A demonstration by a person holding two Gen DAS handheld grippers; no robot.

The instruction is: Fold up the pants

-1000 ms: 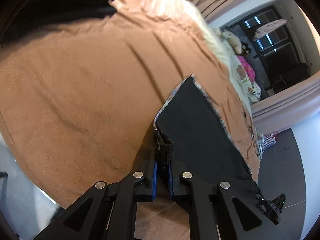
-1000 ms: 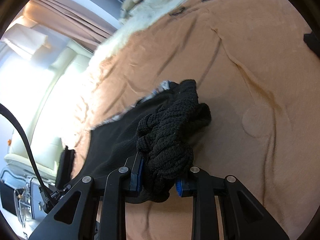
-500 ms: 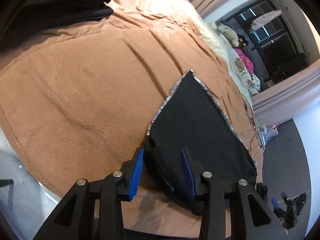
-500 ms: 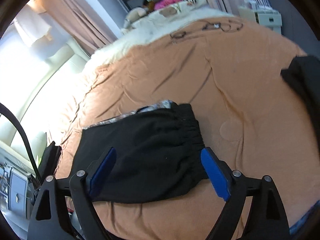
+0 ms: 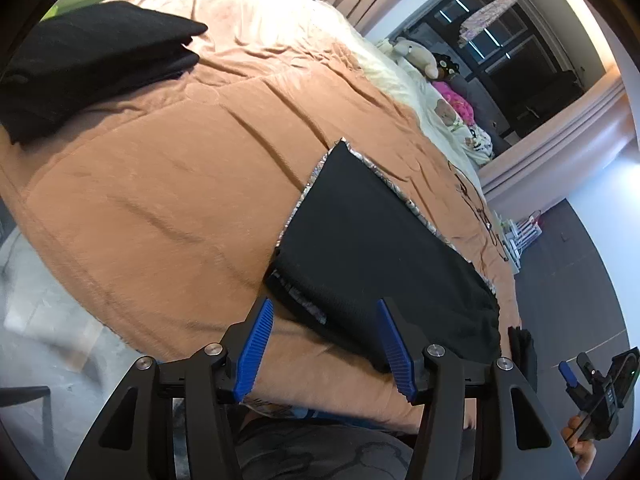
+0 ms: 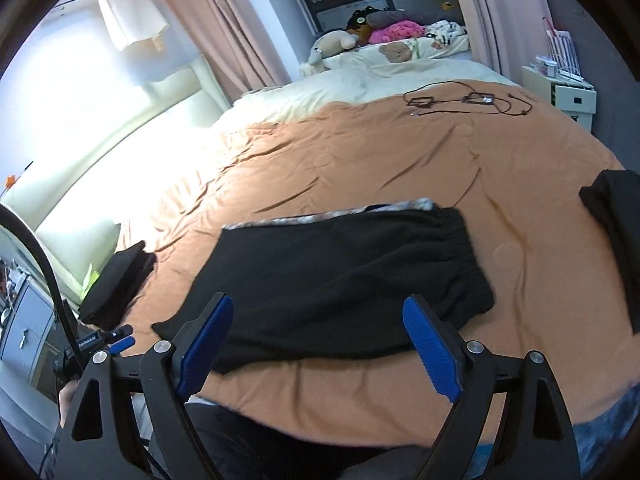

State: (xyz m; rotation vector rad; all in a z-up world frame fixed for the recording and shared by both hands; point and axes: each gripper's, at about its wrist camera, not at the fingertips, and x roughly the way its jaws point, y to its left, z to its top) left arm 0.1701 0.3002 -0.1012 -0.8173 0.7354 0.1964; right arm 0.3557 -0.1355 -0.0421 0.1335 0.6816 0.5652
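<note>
pants: the black pants (image 6: 340, 276) lie folded flat on the orange blanket (image 6: 360, 152), close to the near edge of the bed, elastic waistband to the right in your right wrist view; a patterned lining shows along the far edge.
handling: you should expect them to be soft, limp and light (knit-looking cloth, nothing stiff in it), so they will sag and slide on themselves if you lift from one point only.
where to take hold: you would do best to pinch the two near corners or the gathered waistband, through all layers at once, one gripper at each end.
fold so far: the bundle looks compact and even; judging from that, at most one more fold or a move to a stack is left.
left gripper: your left gripper (image 5: 326, 344) has its jaws opening, with nothing between the blue pads; the near left corner of the pants lies just beyond them, not touched.
right gripper: your right gripper (image 6: 316, 344) stands spread wide and empty, above the near edge of the pants, apart from the cloth.
around: another folded black garment (image 5: 88, 68) rests well apart near the pillow side, a dark piece (image 6: 616, 232) at the right edge, cables (image 6: 468, 102) far up the bed.
</note>
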